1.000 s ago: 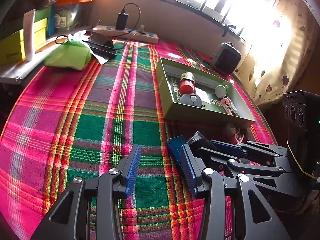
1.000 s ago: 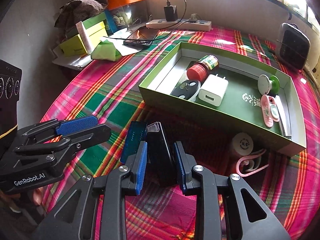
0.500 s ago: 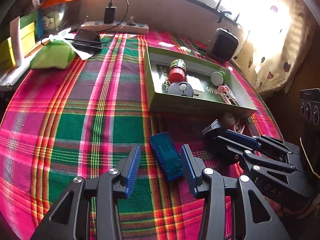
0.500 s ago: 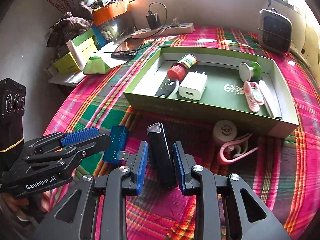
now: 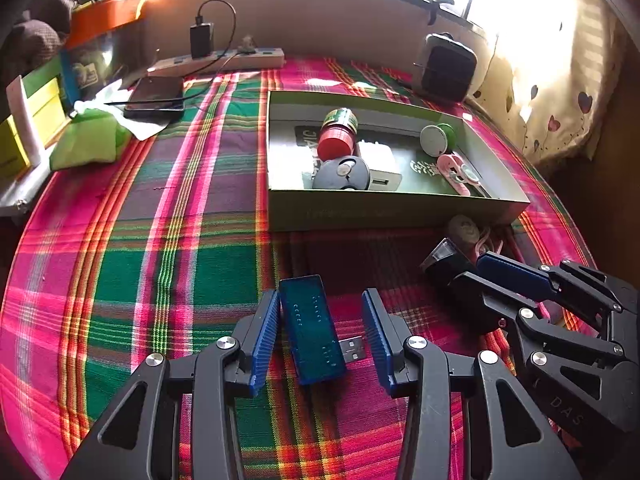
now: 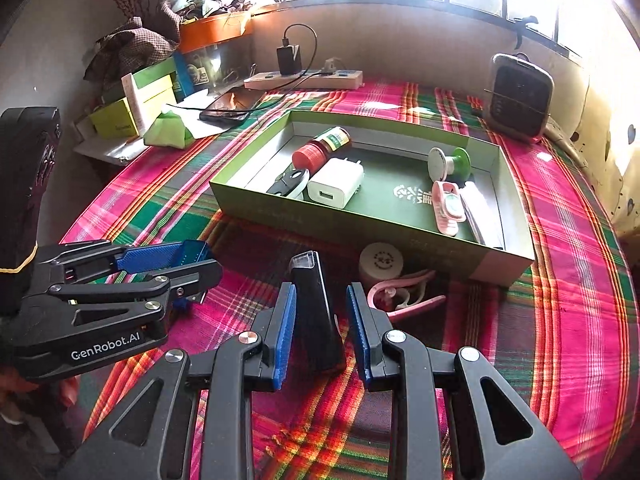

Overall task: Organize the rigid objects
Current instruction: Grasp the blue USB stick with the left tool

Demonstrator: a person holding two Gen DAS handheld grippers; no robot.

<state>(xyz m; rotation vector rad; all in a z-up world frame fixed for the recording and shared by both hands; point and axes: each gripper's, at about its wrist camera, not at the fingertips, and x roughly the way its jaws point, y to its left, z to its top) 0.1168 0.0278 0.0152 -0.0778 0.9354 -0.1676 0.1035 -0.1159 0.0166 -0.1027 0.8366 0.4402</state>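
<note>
Both tools are down on the plaid cloth in front of the green box [image 6: 280,216], each lined up on its own item. The left tool [image 5: 320,336] is spread wide around the blue USB stick [image 5: 312,332], which lies flat on the cloth with its long axis running roughly along the fingers, slightly skewed, and its metal plug [image 5: 353,350] poking sideways toward the right finger. The left pad [image 5: 266,336] is just about touching it, with a clear gap on the other side. The right tool [image 6: 320,328] is narrower and straddles the black gadget [image 6: 318,316], pointing the same way as the fingers, with small gaps on both sides, so not clamped yet. I'd guess both just need a squeeze, then a lift forward into the box.
</note>
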